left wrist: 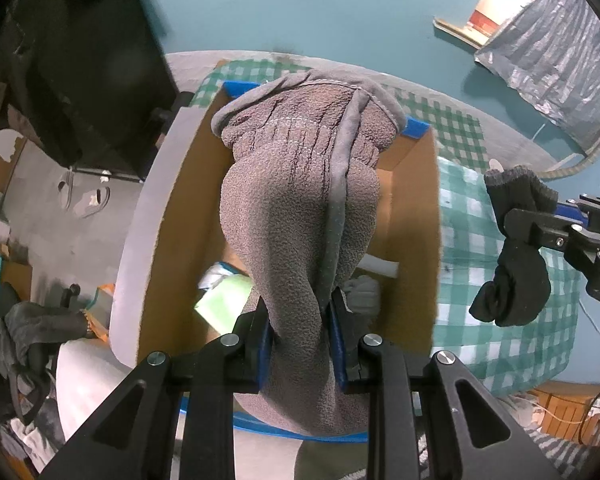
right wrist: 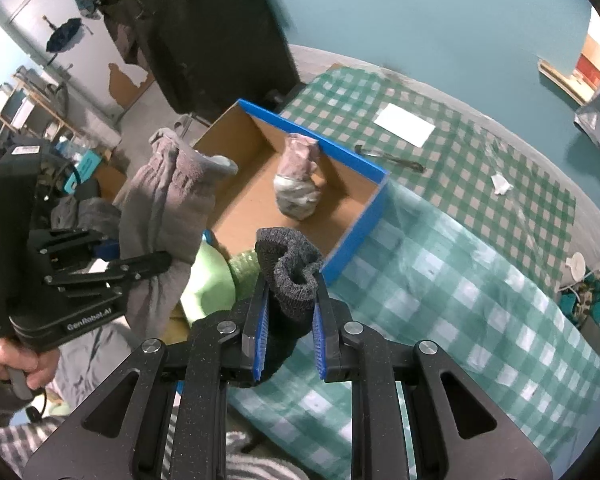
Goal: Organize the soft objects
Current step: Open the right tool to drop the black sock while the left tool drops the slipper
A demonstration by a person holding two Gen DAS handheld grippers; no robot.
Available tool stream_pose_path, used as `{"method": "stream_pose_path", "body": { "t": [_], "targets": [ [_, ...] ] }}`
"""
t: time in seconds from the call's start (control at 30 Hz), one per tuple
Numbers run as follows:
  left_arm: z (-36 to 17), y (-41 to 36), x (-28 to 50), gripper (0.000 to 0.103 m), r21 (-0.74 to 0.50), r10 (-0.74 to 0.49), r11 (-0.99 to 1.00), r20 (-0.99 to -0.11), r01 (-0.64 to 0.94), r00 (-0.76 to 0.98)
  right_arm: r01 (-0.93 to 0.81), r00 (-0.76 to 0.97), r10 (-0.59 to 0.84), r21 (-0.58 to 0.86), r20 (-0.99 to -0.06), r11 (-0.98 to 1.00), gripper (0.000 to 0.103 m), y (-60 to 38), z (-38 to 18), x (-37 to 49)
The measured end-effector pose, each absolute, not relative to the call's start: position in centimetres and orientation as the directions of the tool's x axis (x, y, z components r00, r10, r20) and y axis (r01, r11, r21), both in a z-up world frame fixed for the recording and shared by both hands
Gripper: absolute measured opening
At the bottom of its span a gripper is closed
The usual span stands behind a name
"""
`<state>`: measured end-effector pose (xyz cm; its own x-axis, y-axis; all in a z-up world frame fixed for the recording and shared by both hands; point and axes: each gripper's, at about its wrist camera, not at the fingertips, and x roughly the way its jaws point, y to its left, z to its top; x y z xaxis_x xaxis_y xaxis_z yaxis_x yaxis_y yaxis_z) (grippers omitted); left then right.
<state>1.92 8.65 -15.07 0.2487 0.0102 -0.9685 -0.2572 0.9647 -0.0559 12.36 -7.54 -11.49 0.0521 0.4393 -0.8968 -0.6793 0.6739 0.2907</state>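
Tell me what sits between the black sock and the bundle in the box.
In the right wrist view, between the black sock and the rolled bundle there is only bare cardboard floor of the box, plus its blue near edge.

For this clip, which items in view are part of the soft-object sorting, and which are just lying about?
Job:
left hand-held gripper holding grey fleece glove
right hand-held gripper holding dark sock
blue cardboard box
bundled pale socks inside it

Lying about:
white card
metal tool
crumpled paper scrap

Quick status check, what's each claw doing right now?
Left gripper shut on grey fleece glove, over blue box. Right gripper shut on dark sock. Nothing blocking.
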Motion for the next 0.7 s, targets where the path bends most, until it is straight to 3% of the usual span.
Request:
{"method": "stream_pose_path", "body": {
  "t": [0.13,0.3,0.47,0.57,0.7],
  "targets": [
    [-16.0,9.6,1.9,0.026,-0.056,0.01,0.96,-0.972,-0.274,0.234,-0.688,0.03,0.429,0.293,-0.903,0.664,0.017,-5.6,-12.2,12.1],
    [-16.8,10.5,1.8,0.044,-0.049,0.016,0.956,-0.975,-0.289,0.22,-0.697,0.012,0.415,0.29,-0.91,0.656,0.018,-3.6,-13.0,12.0],
    [-16.8,11.1,1.8,0.048,-0.045,0.024,0.955,-0.974,-0.295,0.225,-0.698,0.02,0.419,0.287,-0.908,0.656,0.027,-2.7,-13.0,11.9],
    [-16.6,11.5,1.7,0.051,-0.036,0.034,0.954,-0.973,-0.297,0.228,-0.696,0.026,0.428,0.292,-0.903,0.656,0.045,-2.2,-12.7,11.8],
    [-16.2,12.2,1.6,0.055,-0.047,0.027,0.949,-0.973,-0.312,0.23,-0.696,0.052,0.434,0.279,-0.899,0.662,0.056,-2.0,-12.1,11.7]
  ]
}}
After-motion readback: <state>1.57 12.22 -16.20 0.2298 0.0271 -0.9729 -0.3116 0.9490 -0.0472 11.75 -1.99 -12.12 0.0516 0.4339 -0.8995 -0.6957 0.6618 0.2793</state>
